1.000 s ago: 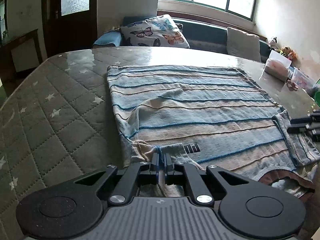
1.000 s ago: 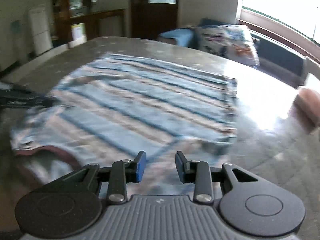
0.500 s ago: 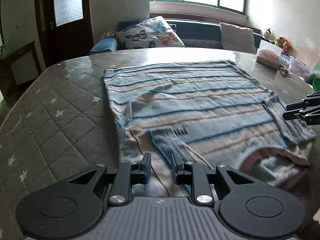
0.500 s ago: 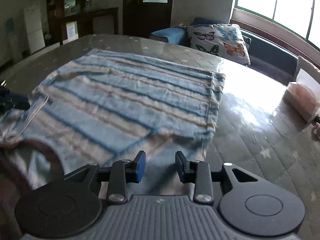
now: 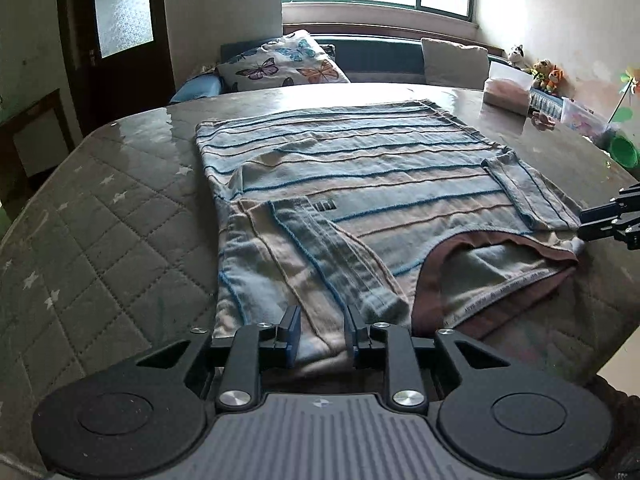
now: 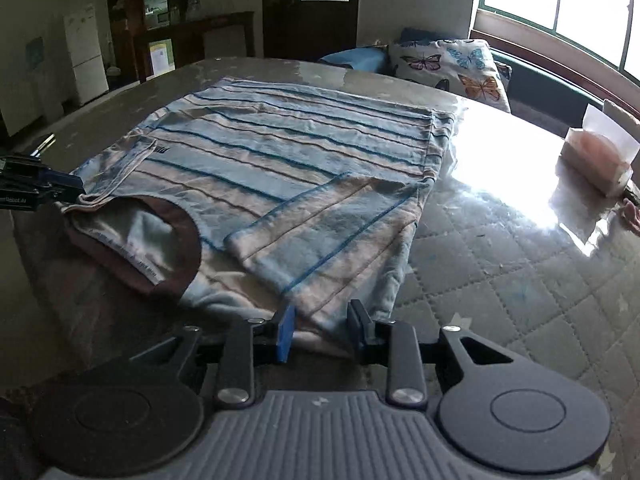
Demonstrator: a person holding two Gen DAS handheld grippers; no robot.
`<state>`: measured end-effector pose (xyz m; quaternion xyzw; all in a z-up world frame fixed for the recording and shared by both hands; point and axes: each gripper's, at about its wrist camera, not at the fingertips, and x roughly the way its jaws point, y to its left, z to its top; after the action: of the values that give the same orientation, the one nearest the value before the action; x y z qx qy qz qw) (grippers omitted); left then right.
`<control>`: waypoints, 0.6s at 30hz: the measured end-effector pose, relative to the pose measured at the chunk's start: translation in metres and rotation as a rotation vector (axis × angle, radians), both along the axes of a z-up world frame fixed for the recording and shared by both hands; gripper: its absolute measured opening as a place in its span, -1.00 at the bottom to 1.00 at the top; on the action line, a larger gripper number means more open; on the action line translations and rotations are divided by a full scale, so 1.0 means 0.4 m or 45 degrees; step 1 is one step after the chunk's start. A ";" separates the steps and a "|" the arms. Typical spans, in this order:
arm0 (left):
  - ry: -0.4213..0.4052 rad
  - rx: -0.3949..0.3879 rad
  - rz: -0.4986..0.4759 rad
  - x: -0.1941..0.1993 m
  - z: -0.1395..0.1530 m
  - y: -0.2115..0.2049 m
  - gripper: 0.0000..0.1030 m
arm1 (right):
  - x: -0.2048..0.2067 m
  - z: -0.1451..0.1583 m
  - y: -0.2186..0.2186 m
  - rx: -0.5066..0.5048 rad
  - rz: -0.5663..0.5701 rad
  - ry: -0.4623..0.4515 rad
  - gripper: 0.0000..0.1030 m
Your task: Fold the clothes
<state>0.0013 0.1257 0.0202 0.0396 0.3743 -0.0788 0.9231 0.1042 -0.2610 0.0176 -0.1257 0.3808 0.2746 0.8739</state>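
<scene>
Striped shirt (image 5: 360, 184): I see it spread flat on the quilted table (image 5: 104, 216), both sleeves folded in over the body, brown collar at 6 o'clock.
Hidden: near hem of each folded sleeve runs under my gripper bodies; table edge cut off at 6 o'clock.
Left gripper (image 5: 320, 330): jaws parted wide, nothing held, sleeve cloth lying between them; a second ago they were pinched on that sleeve.
Right gripper (image 6: 322, 330): jaws apart, empty, over the other sleeve (image 6: 320, 236), as before; earlier blur gone.
Writing: dark block mark on the chest (image 5: 325, 205), unreadable; printed neck tape (image 5: 492, 294) too small to read.
Butterfly pillow (image 5: 280, 65): 12 o'clock, beyond the table.
</scene>
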 end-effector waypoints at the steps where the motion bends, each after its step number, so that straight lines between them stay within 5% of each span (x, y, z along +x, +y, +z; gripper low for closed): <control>1: 0.001 0.001 -0.006 -0.005 0.001 0.000 -0.49 | -0.005 0.004 0.000 0.000 0.006 0.000 -0.46; 9: -0.010 0.050 -0.100 -0.066 0.027 0.005 -0.30 | -0.026 0.017 0.002 -0.048 0.108 -0.013 -0.36; 14: -0.045 0.175 -0.225 -0.099 0.032 -0.021 0.02 | -0.020 0.013 0.015 -0.091 0.168 -0.028 -0.18; 18: -0.033 0.256 -0.269 -0.082 0.011 -0.035 0.03 | -0.015 0.009 0.026 -0.126 0.217 -0.041 -0.18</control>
<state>-0.0315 0.1116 0.0246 0.1722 0.3620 -0.1372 0.9058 0.0980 -0.2506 0.0213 -0.2052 0.3677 0.3267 0.8462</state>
